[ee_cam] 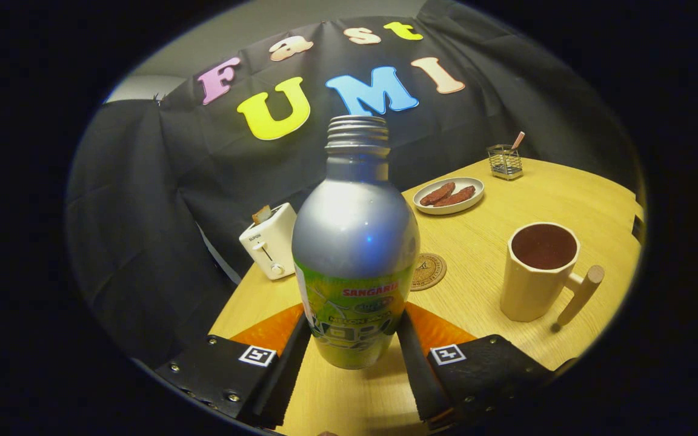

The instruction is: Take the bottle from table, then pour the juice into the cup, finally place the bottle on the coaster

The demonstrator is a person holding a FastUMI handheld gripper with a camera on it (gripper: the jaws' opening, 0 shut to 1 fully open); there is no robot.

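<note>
I see one bottle [355, 242], silver above a green label, cap off and threaded neck bare, upright between my gripper [354, 336] fingers, which press on its lower sides and hold it. Its base looks just off the wooden table [525, 181], though I can't be sure. One round coaster [429, 270] lies just behind it. To the right stands one cream cup [540, 272] with a wooden handle. Farther off: one plate [449, 195] with two sausages [448, 194], one wire holder [505, 161], and at far left one white toaster [269, 241].
</note>
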